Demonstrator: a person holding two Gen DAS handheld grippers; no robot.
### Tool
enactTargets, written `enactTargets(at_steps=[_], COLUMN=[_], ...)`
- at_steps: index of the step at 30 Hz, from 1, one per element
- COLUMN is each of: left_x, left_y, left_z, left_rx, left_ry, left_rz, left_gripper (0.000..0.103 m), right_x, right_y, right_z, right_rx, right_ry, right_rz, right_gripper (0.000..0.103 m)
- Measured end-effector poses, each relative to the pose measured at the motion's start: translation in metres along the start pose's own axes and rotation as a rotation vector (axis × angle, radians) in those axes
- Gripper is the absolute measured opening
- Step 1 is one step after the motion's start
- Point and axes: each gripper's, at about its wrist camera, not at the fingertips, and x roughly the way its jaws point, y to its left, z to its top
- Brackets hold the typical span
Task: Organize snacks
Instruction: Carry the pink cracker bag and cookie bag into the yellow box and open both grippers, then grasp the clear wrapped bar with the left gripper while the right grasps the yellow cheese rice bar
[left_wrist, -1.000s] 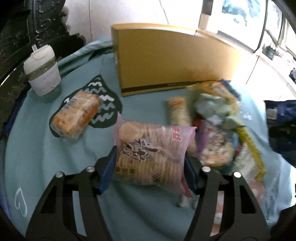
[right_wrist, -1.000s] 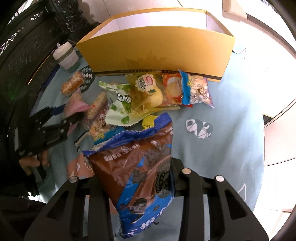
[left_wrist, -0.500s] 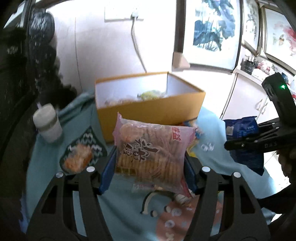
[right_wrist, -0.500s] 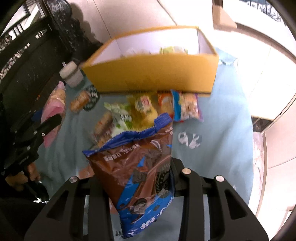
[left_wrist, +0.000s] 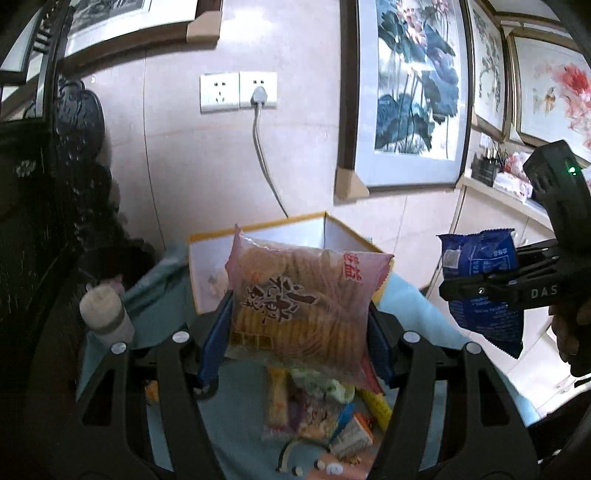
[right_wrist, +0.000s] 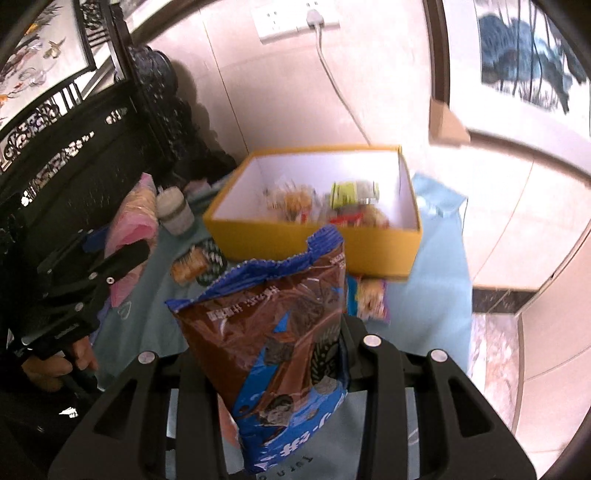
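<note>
My left gripper (left_wrist: 295, 332) is shut on a pink bag of rice crackers (left_wrist: 303, 299), held in the air in front of the yellow box (left_wrist: 258, 230). My right gripper (right_wrist: 269, 354) is shut on a brown-and-blue cookie bag (right_wrist: 273, 332), also lifted, just short of the same yellow box (right_wrist: 317, 243), which holds several snacks. In the left wrist view the right gripper (left_wrist: 476, 291) and its blue bag (left_wrist: 480, 277) appear at the right. In the right wrist view the left gripper (right_wrist: 118, 258) with the pink bag (right_wrist: 129, 221) shows at the left.
Loose snack packs (left_wrist: 314, 410) lie on the light blue cloth (left_wrist: 240, 443) below the left gripper. A white cup (right_wrist: 173, 210) stands left of the box, with a small cracker pack (right_wrist: 188, 264) near it. Dark carved furniture (right_wrist: 74, 140) lines the left; the wall with a socket (left_wrist: 238, 92) is behind.
Both grippers have risen well above the table with their bags still held. The views tilted up, so the box interior and the wall now show.
</note>
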Motion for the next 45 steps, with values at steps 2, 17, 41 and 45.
enactTargets(at_steps=[2, 17, 41, 45], left_x=[0.006, 0.1, 0.11, 0.094], left_y=[0.002, 0.027, 0.06, 0.042], left_z=[0.011, 0.104, 0.004, -0.065], left_rx=[-0.001, -0.079, -0.15, -0.081], left_ry=[-0.011, -0.03, 0.231, 0.337], left_rz=[0.009, 0.058, 0.126, 0.115], left_gripper=[0.065, 0.066, 0.101, 0.101], right_x=[-0.004, 0.044, 0.085, 0.098], right_y=[0.002, -0.031, -0.05, -0.03], right_z=[0.012, 0.152, 0.064, -0.008], right_rx=[-0.014, -0.023, 0.085, 0.077], right_ry=[-0.023, -0.096, 0.07, 0.202], right_rz=[-0.005, -0.036, -0.053, -0.038], right_gripper=[0.036, 0.037, 0.071, 0.071])
